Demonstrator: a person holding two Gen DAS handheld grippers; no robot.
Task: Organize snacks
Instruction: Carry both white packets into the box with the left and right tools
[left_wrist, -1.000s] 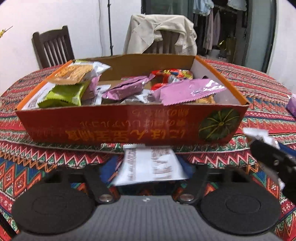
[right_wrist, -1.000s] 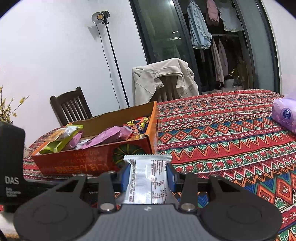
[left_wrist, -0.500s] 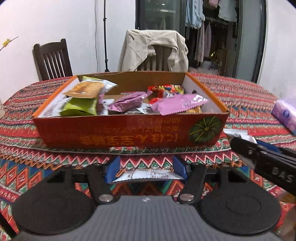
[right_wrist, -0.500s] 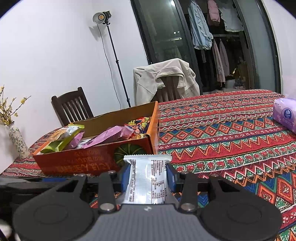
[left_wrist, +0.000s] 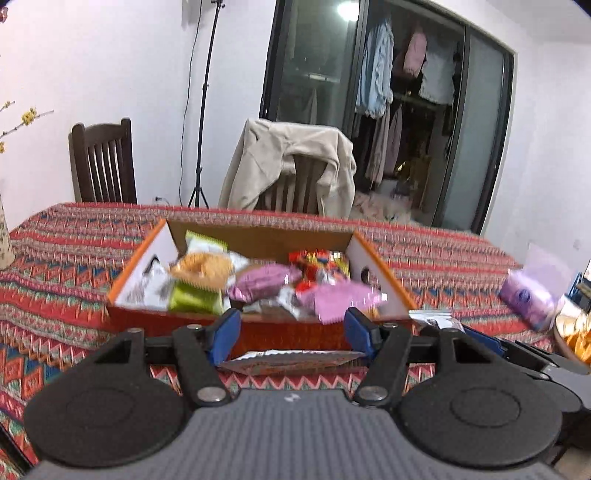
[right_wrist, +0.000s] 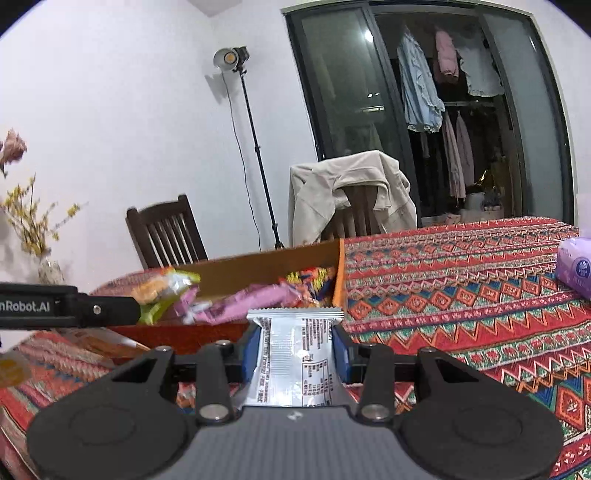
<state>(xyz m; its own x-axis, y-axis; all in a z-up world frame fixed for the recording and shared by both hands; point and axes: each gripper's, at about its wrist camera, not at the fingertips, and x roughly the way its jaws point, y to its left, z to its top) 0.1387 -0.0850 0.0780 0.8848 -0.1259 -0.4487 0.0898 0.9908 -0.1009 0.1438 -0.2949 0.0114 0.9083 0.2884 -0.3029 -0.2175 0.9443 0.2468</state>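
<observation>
Left wrist view: the left tool (left_wrist: 291, 332) has its blue fingers spread apart, above a flat snack packet (left_wrist: 291, 361) lying on the worktop (left_wrist: 74, 236) with its long axis crosswise, just before the orange snack box (left_wrist: 258, 332).

Right wrist view: the right tool (right_wrist: 295, 349) is clamped on a silver sachet (right_wrist: 295, 362), upright, long axis pointing forward, crimped end toward the snack box (right_wrist: 258, 266).
</observation>
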